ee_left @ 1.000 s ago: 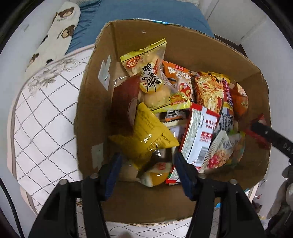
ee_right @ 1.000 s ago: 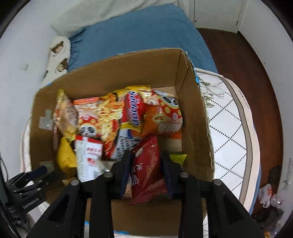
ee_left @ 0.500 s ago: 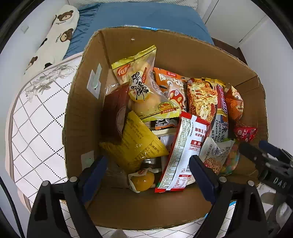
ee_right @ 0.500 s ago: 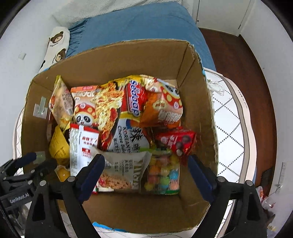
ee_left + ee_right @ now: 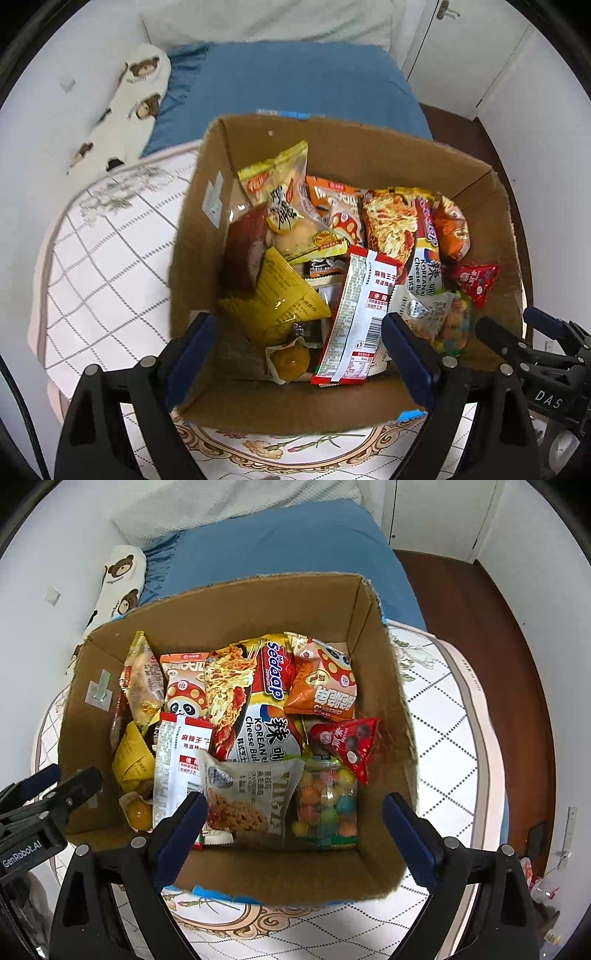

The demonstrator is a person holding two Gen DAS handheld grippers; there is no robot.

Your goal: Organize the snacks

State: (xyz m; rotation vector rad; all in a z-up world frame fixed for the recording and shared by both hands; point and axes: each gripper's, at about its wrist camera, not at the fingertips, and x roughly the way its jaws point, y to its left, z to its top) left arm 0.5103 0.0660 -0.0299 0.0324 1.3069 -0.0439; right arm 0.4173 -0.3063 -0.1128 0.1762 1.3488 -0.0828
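Observation:
An open cardboard box point(image 5: 369, 155) point(image 5: 240, 605) holds several snack packets. My left gripper point(image 5: 295, 325) hangs open above its near left corner, over a yellow packet point(image 5: 280, 299) that lies loose beside a white and red packet point(image 5: 362, 306). My right gripper point(image 5: 293, 801) hovers over the near right part with its jaws still opening and nothing held. A bag of coloured candy balls point(image 5: 325, 797) and a beige cookie packet point(image 5: 247, 794) lie below it. A red triangular packet point(image 5: 351, 740) rests by the right wall. Each wrist view shows the other gripper at its edge.
The box stands on a white quilted mat point(image 5: 103, 258) with a grid pattern and floral border. Behind it are blue bedding point(image 5: 295, 81) and a bear-print pillow point(image 5: 125, 103). Dark wooden floor point(image 5: 480, 627) and white doors lie to the right.
The left gripper let go of the yellow packet and the right one let go of the red packet. Both opened wide and rose above the box.

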